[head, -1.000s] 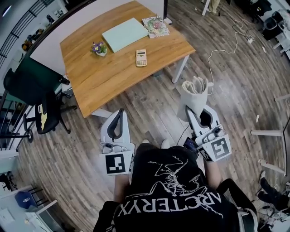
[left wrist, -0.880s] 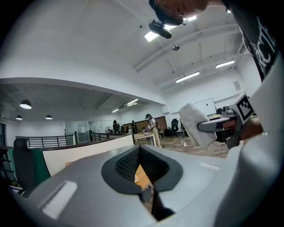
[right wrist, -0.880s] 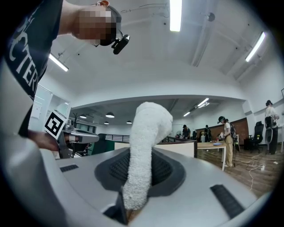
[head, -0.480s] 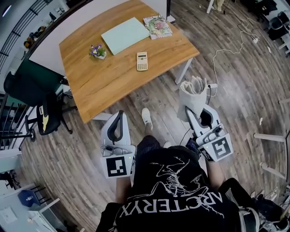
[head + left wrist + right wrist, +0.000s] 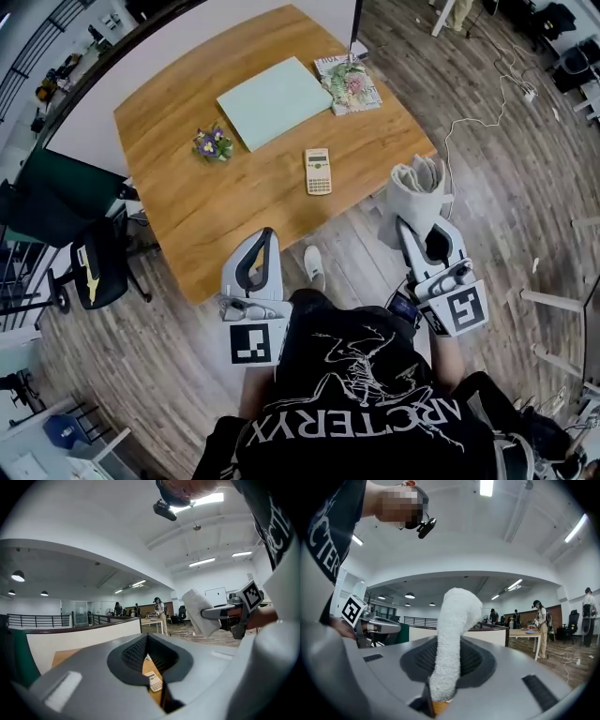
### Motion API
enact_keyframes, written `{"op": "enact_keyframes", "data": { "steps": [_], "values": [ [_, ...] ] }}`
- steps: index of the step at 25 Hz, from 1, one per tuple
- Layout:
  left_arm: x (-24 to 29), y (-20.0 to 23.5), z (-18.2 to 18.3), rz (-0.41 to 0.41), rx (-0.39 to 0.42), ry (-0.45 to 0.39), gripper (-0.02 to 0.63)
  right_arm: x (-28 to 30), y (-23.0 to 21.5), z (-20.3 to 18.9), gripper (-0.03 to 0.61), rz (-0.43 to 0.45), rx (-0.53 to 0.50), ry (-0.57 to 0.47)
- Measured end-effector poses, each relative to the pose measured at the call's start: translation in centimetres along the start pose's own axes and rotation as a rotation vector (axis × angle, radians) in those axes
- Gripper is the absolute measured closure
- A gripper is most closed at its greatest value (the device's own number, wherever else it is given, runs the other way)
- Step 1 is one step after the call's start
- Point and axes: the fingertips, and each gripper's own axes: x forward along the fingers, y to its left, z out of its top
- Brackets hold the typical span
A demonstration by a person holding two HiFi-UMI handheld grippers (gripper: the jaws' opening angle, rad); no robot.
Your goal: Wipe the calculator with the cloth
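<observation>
The right tongs [image 5: 418, 225] are clamped on a rolled cloth [image 5: 417, 186]. The left tongs [image 5: 265, 240] are closed on nothing. The calculator [image 5: 318, 172] lies on the desk [image 5: 178, 197], at 10 o'clock of the cloth, well apart. Unbraced, it will likely skid off the near edge under a wipe, since the closed left tongs cannot pin it.

Bright, even office light from long white ceiling strip lamps [image 5: 486, 486]; strips blown out to glare. Shadows faint and soft-edged. Heavy fisheye in all views: black corners, edges of light-brown wooden table [image 5: 187, 216] bowed. Head view sharp. Grey shell of left gripper [image 5: 146, 638] blurred close to lens; white terry cloth [image 5: 452, 639] crisp, far room slightly soft.
</observation>
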Motion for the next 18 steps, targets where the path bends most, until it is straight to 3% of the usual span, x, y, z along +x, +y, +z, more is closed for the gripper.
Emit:
{"op": "enact_keyframes", "data": {
  "steps": [6,18],
  "values": [
    [4.9,4.8,0.3,-0.043,-0.021,0.002,0.611,6.7,-1.2,0.4,0.483,-0.016,-0.027,0.028],
    [8.6,5.7,-0.2,-0.012,-0.029,0.032,0.611,11.0,-4.2,-1.1,0.483,0.029,-0.021,0.049]
  ]
}}
